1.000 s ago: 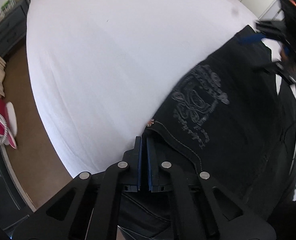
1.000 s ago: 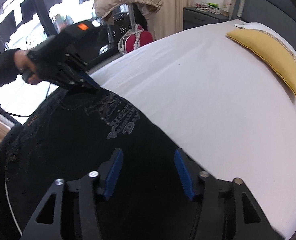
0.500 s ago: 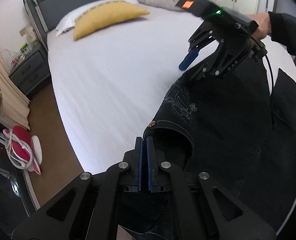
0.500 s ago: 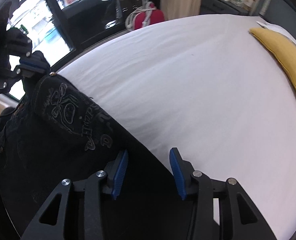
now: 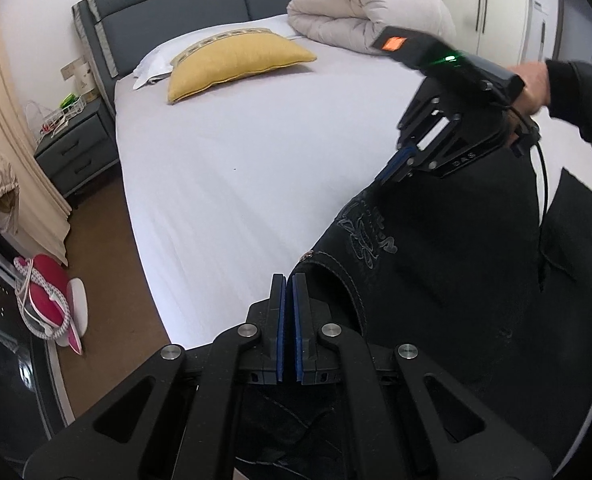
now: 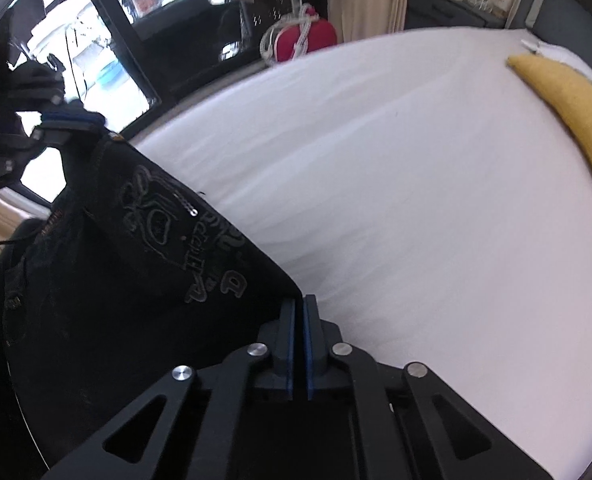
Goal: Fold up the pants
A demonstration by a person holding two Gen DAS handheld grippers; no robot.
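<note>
From the left wrist camera, the left gripper (image 5: 289, 280) has its blue pads pressed together on the top edge of the black pants (image 5: 456, 280), right beside a small metal rivet (image 5: 307, 256) at the pocket corner. The pants hang and spread over the right side of the white bed sheet (image 5: 255, 160), their grey embroidered design (image 5: 366, 236) facing up. Farther along the same edge, the right gripper (image 5: 394, 166) meets the cloth, its fingers close together at the fabric, with the person's right hand (image 5: 530, 84) gripping the handle. To the left of the pants the sheet lies flat and bare as far as the yellow pillow (image 5: 235, 60) and the rolled duvet (image 5: 360, 12) by the grey headboard (image 5: 199, 0). The mattress edge curves down the left, with brown floor, a nightstand (image 5: 75, 148) and a red bag (image 5: 43, 300) beyond.

From the right wrist camera, the right gripper (image 6: 298, 304) pinches the pants (image 6: 115, 300) at their upper corner, pads shut tight on the cloth. The cloth's edge runs diagonally up-left to the left gripper (image 6: 69, 120), which holds the other corner just past the mattress edge. The embroidered design (image 6: 179, 236) sits between the two grips. Right of that edge the sheet (image 6: 416, 200) stretches open to the yellow pillow (image 6: 568, 116).
</note>
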